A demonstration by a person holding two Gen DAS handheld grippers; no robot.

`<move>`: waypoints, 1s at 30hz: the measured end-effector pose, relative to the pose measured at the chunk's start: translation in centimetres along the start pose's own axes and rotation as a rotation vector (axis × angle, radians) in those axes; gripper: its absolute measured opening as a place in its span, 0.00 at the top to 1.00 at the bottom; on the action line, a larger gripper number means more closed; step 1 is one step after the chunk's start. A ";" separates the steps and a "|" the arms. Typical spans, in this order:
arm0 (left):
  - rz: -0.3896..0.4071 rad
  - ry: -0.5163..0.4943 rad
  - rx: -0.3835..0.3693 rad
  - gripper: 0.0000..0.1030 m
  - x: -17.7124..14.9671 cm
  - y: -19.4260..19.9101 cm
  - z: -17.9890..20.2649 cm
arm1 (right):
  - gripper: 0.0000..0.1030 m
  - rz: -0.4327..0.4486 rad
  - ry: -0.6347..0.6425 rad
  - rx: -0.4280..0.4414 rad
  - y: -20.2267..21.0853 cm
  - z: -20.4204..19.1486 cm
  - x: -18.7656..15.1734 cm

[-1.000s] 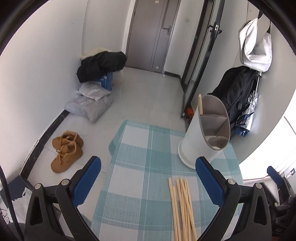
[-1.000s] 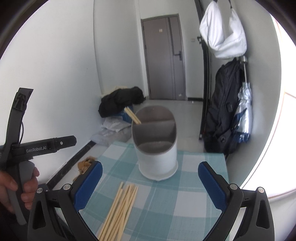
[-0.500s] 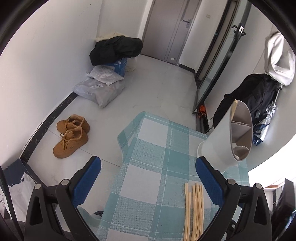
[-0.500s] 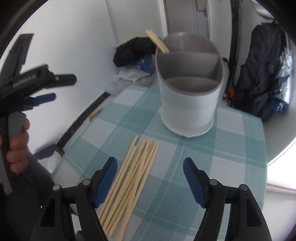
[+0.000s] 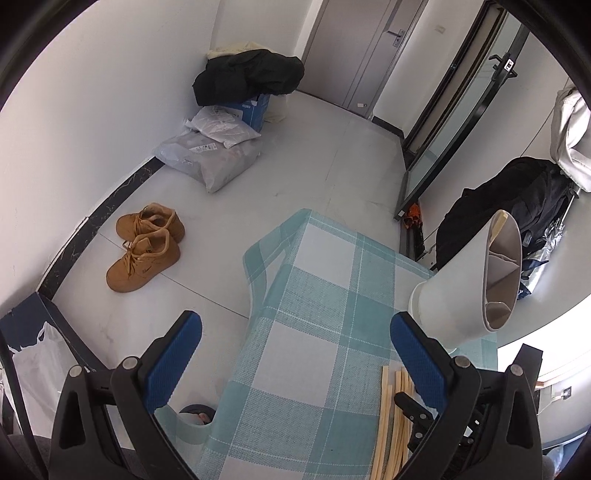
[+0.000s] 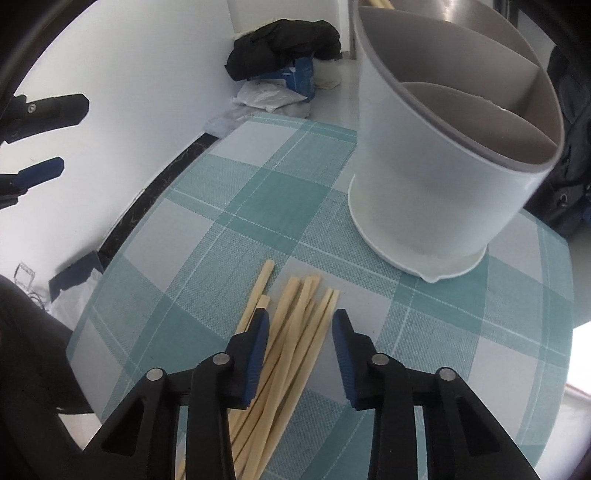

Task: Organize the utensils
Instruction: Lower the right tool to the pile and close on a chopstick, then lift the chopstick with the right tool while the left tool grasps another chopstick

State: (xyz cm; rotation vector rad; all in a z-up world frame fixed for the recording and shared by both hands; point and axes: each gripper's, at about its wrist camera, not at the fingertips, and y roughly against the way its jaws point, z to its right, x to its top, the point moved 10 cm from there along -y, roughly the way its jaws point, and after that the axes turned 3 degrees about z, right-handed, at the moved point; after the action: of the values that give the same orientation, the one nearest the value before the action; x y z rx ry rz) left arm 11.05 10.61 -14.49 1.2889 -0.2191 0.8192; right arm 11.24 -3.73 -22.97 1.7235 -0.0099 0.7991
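Note:
Several pale wooden chopsticks (image 6: 291, 332) lie in a loose bundle on the teal checked tablecloth (image 6: 258, 192). My right gripper (image 6: 299, 325) is low over the bundle, partly closed, its blue pads on either side of the sticks with a gap left. A white divided utensil holder (image 6: 443, 184) stands just beyond, with chopsticks (image 6: 380, 3) in its far compartment. My left gripper (image 5: 291, 350) is open and empty, held off the table's left side. The bundle (image 5: 391, 417) and the holder (image 5: 465, 280) also show in the left wrist view.
The table's left edge (image 5: 255, 295) drops to a grey floor with tan shoes (image 5: 144, 247), bags and a black jacket (image 5: 247, 74). A black backpack (image 5: 517, 199) hangs right of the holder. My left gripper's arm (image 6: 40, 110) shows at the far left of the right wrist view.
My right gripper has come down and forward over the chopsticks and its jaws have narrowed around them. My left gripper has drifted left and back, staying open.

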 end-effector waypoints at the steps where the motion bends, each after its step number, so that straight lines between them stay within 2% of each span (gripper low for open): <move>1: -0.003 0.003 0.000 0.03 0.0 -0.1 -0.1 | 0.71 -0.003 0.002 -0.005 -0.1 -0.1 0.0; 7: -0.013 0.016 0.010 0.03 0.0 -0.3 -0.6 | 0.84 0.008 -0.035 -0.014 0.0 0.3 0.5; 8: -0.016 0.018 0.011 0.03 0.0 -0.3 -0.6 | 0.90 0.013 -0.040 -0.012 0.0 0.3 0.7; 10: -0.019 0.018 0.011 0.03 -0.1 -0.4 -0.6 | 0.95 0.024 -0.055 -0.004 0.6 0.4 0.8; 17: -0.036 -0.002 0.021 0.03 -0.8 -0.8 -0.1 | 0.97 0.049 -0.132 0.033 1.3 1.4 0.5; 24: -0.080 -0.066 0.020 0.03 -2.5 -1.6 1.3 | 0.96 0.121 -0.339 0.144 3.6 4.3 0.3; 30: -0.167 -0.155 0.011 0.03 -5.5 -3.1 3.0 | 0.96 0.222 -0.504 0.237 6.0 6.9 0.4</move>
State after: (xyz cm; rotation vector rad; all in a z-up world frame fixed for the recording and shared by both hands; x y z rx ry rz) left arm 10.02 5.50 -19.07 1.3627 -0.2268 0.5802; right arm 12.59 -11.44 -18.22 2.1380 -0.4718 0.5181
